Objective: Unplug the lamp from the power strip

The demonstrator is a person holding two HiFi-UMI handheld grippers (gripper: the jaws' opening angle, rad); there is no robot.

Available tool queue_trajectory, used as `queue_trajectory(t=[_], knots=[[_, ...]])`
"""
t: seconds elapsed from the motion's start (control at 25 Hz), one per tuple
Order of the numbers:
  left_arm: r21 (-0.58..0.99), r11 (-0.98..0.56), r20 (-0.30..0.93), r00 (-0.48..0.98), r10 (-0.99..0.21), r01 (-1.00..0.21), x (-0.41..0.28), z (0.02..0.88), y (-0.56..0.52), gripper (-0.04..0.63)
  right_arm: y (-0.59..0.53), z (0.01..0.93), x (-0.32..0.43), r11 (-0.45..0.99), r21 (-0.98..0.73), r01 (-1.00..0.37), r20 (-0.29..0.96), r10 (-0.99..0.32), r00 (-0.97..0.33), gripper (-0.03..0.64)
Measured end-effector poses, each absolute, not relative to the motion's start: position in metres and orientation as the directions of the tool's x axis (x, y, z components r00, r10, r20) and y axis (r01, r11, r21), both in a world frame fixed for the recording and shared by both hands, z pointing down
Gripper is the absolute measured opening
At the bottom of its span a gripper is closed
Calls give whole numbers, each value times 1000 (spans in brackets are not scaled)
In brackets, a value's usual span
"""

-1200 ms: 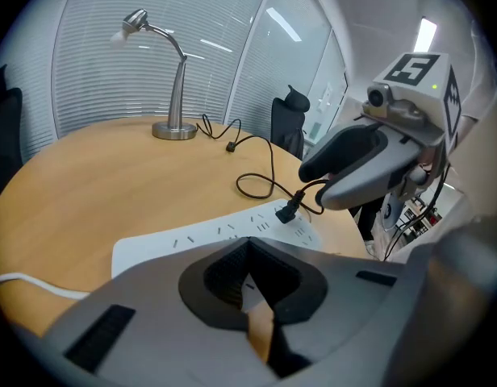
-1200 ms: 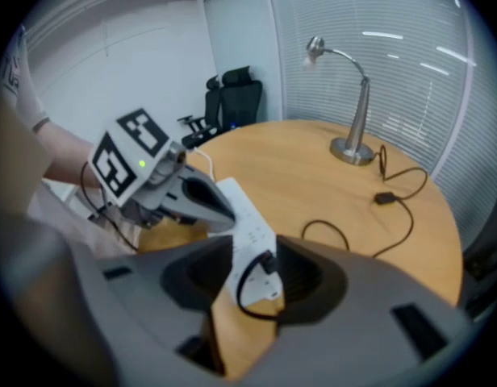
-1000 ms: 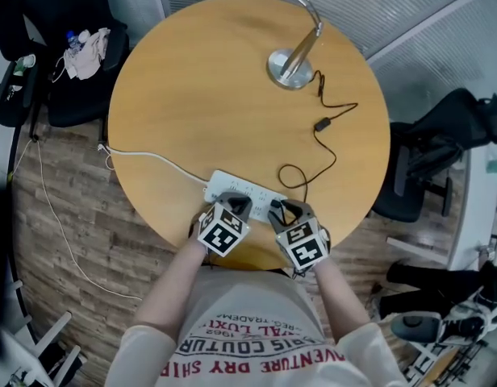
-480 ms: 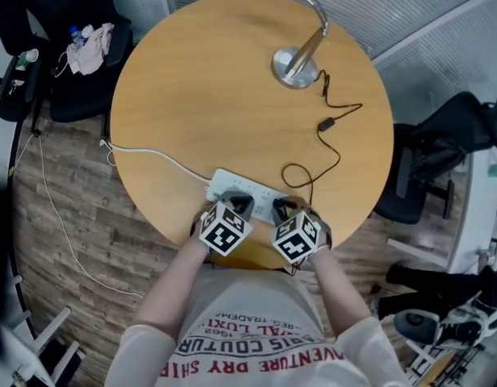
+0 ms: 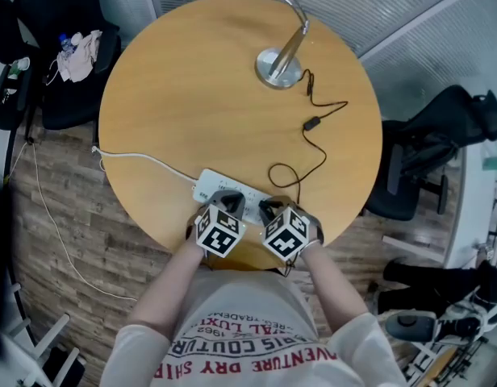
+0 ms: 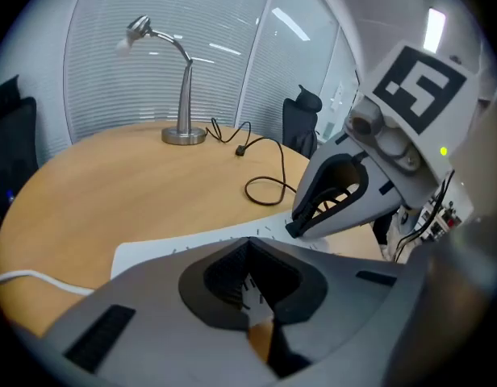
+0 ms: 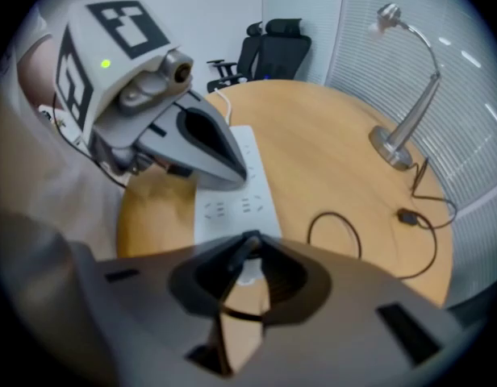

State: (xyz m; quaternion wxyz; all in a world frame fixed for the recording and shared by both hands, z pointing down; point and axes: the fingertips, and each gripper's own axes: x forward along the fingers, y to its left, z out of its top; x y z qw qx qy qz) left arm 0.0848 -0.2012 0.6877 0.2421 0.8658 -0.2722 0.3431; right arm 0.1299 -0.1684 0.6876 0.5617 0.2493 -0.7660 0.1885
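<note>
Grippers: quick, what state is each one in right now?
Left gripper: shut, holding nothing, tips over the power strip.
Right gripper: shut on the lamp cord at its plug end.

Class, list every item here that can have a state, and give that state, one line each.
lamp: upright on the table.
lamp cord: slack, looped towards the strip.
power strip: flat, near the table edge.
left tongs: shut, tips on the strip.
right tongs: shut at the strip's end; plug not discernible.
</note>
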Motion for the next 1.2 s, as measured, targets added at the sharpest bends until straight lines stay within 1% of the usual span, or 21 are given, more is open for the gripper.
queue_trajectory(t=[0.12, 0.28, 0.52, 0.84, 1.0, 1.08, 1.2], knots=[[182, -724, 712, 597, -370, -666, 85, 689, -201, 23, -168, 688, 130, 806, -12, -591, 953, -171, -251, 84], [242, -687, 724, 599, -342, -685, 84, 690, -203, 23, -168, 687, 131, 816, -2, -578, 952, -175, -250, 79], [196, -689, 716, 582, -385, -698, 85, 691, -205, 23, -169, 685, 131, 830, 13, -558, 958, -170, -230, 74], [211, -674, 724, 576, -379, -708, 85, 692, -205, 23, -165, 682, 130, 837, 40, -546, 961, -183, -209, 71], [210, -673, 726, 574, -379, -709, 86, 692, -207, 23, -186, 638, 126, 808, 46, -587, 923, -259, -284, 71], [210, -671, 726, 573, -380, -711, 84, 692, -207, 23, -201, 617, 129, 814, 77, -576, 918, -283, -277, 71], [219, -669, 727, 576, -373, -710, 84, 693, -206, 23, -208, 603, 133, 805, 71, -589, 911, -293, -290, 71]])
